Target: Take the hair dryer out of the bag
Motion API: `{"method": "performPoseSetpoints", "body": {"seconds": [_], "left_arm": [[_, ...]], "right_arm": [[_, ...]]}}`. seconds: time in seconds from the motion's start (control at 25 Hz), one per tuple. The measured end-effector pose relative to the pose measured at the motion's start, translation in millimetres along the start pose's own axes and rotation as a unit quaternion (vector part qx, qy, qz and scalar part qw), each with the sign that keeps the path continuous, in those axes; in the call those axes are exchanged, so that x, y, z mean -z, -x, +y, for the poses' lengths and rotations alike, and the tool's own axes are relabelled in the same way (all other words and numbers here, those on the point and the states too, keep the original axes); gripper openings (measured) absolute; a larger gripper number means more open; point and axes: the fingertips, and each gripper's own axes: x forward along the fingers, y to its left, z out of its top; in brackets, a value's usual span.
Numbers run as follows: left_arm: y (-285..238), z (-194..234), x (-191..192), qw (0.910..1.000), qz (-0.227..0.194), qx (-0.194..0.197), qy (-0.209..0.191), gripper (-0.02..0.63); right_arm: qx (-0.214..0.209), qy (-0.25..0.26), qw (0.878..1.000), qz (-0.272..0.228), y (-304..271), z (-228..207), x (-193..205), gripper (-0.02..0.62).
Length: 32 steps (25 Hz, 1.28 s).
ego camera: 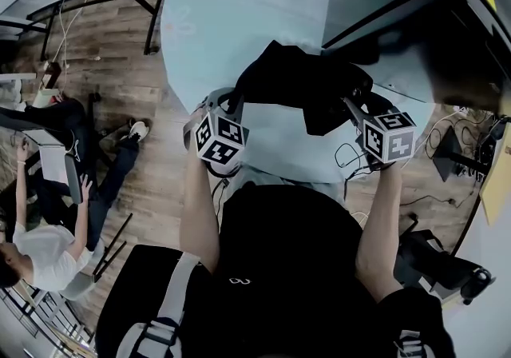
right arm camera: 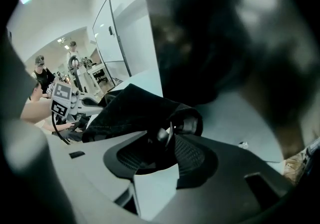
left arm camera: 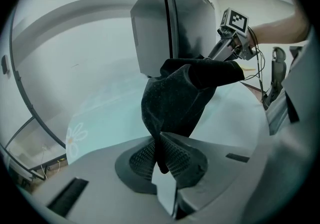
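Both my forearms reach forward, grippers tilted down. My left gripper [left arm camera: 162, 155] pinches one end of the black bag [ego camera: 299, 85]. My right gripper [right arm camera: 167, 148], jaws wide, clasps the other. The bag stretches crosswise above the pale table [ego camera: 239, 13].

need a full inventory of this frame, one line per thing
bag: one, black, off the table, stretched between both grippers.
table: one, pale blue, under the bag.
panel: one, grey, upright past the bag.
floor: wood, brown, around the table.
bystanders: at least two, seated, far left of head view.
hair dryer: none in plain sight.
left gripper: one, grey, shut on a bag fold.
right gripper: one, grey, jaws wide, clamped on the bag's bulky end.
forearms: two, bare, below the marker cubes.
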Motion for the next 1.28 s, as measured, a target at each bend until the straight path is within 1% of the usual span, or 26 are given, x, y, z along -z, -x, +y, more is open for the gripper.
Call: {"method": "performPoseSetpoints", "body": {"seconds": [0.16,0.28,0.44,0.6,0.72,0.92,1.0,1.12,1.2,1.28], "left_arm": [[-2.9,-8.7,3.5,0.9998,0.009,0.010,-0.015,0.015],[-4.8,-15.1,9.1,0.9996,0.018,0.016,-0.016,0.015],[-6.0,-20.8,15.0,0.9992,0.029,0.020,-0.019,0.015],[-5.1,-22.2,16.9,0.9989,0.035,0.022,-0.021,0.015],[-5.3,-21.0,18.2,0.9988,0.036,0.022,-0.023,0.015],[-5.1,-22.4,20.0,0.9988,0.037,0.022,-0.024,0.015],[-5.1,-22.3,19.6,0.9988,0.036,0.021,-0.025,0.015],[-5.3,-21.6,18.7,0.9988,0.035,0.021,-0.027,0.015],[-5.4,-18.3,18.4,0.9990,0.034,0.014,-0.024,0.015],[-4.4,-9.5,19.8,0.9992,0.036,-0.006,-0.017,0.015]], "right_arm": [[0.006,-0.032,0.999,0.013,-10.7,-4.2,17.0,0.175],[0.003,-0.069,0.997,0.018,-20.2,-8.4,32.9,0.175],[-0.001,-0.105,0.994,0.030,-32.8,-8.4,52.7,0.175],[-0.008,-0.138,0.990,0.034,-39.0,-7.0,63.1,0.176],[-0.015,-0.160,0.987,0.024,-41.4,-6.8,65.0,0.176],[-0.022,-0.187,0.982,0.006,-42.6,-7.8,66.8,0.179],[-0.019,-0.195,0.981,0.006,-42.5,-9.1,67.8,0.192],[-0.016,-0.200,0.979,0.016,-41.4,-8.6,69.1,0.179],[-0.011,-0.202,0.979,0.027,-39.7,-8.0,69.9,0.176],[-0.012,-0.207,0.978,0.030,-35.5,-7.2,67.8,0.175]]}}
